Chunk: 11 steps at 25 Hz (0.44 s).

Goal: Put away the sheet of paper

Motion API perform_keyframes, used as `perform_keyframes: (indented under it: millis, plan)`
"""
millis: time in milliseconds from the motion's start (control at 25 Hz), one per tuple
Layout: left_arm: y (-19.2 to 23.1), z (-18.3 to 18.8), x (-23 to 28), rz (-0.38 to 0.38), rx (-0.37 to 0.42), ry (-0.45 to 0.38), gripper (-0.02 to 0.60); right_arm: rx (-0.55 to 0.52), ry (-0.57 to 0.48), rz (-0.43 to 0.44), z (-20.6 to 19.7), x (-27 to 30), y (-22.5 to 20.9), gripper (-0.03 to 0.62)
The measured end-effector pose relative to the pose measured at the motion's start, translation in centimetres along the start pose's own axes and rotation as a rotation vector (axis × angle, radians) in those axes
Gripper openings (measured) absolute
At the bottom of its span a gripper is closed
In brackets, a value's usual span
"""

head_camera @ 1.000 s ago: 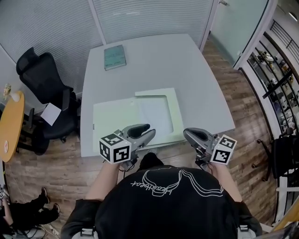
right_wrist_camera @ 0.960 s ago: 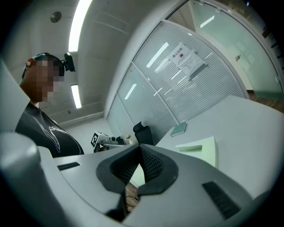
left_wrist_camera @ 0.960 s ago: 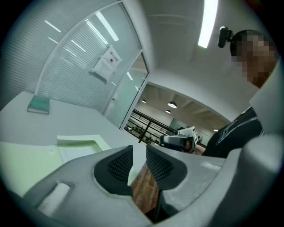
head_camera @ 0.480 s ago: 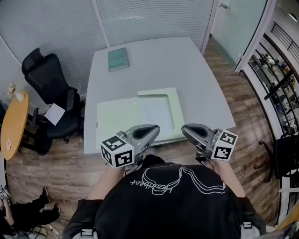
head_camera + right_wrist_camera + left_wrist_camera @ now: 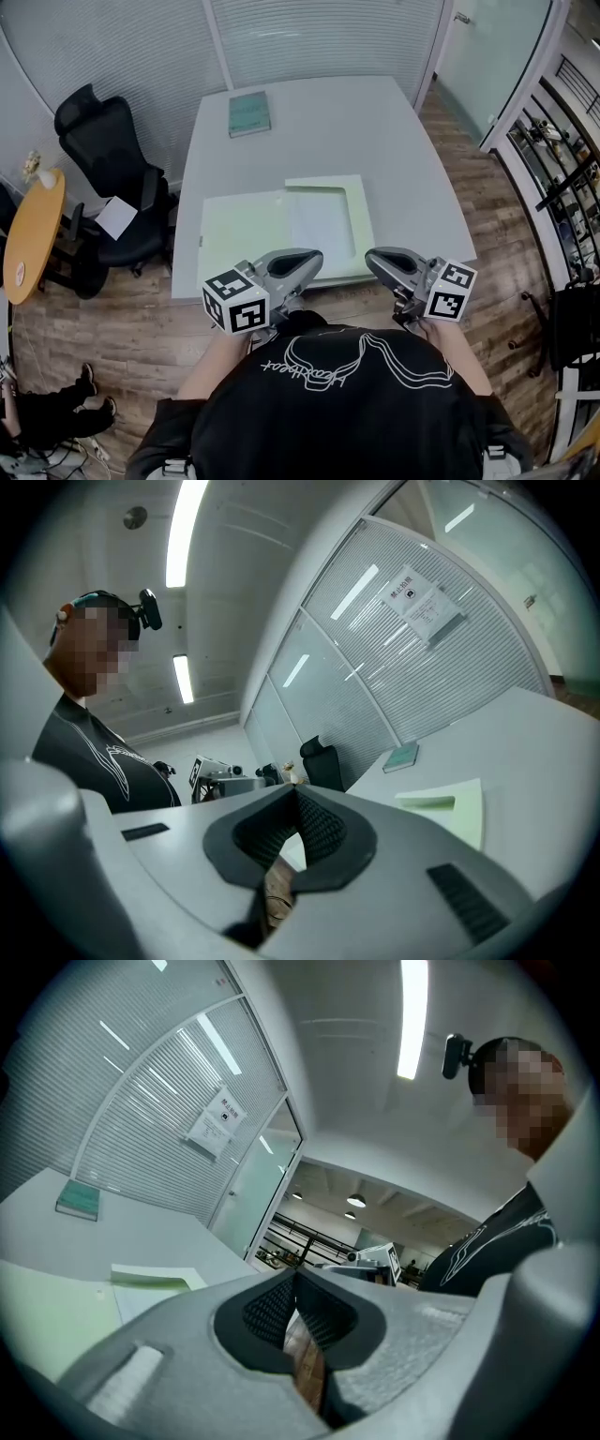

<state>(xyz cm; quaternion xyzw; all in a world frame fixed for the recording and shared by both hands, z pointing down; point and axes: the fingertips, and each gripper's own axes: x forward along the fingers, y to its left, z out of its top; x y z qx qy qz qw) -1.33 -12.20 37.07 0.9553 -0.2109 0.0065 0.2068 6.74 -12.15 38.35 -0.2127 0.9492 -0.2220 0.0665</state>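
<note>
Holding both tongs pressed together, nothing pinched: left tongs (image 5: 298, 266) and right tongs (image 5: 386, 266) side by side, just off near edge of worktop (image 5: 403, 159). Sheet (image 5: 322, 223) lying flat on open green folder (image 5: 242, 232) by that near edge, just ahead of tongs, untouched. Teal book (image 5: 248, 113) at far edge. Black chair (image 5: 108, 150) left of worktop.
</note>
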Motion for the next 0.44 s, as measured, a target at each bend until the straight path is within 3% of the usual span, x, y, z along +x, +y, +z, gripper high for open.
perform_keyframes:
  millis: [440]
  plan:
    - [0.25,0.07,0.41,0.024,0.001,0.016,0.012,-0.009,0.015,0.013,-0.22,0.13,0.09,0.009]
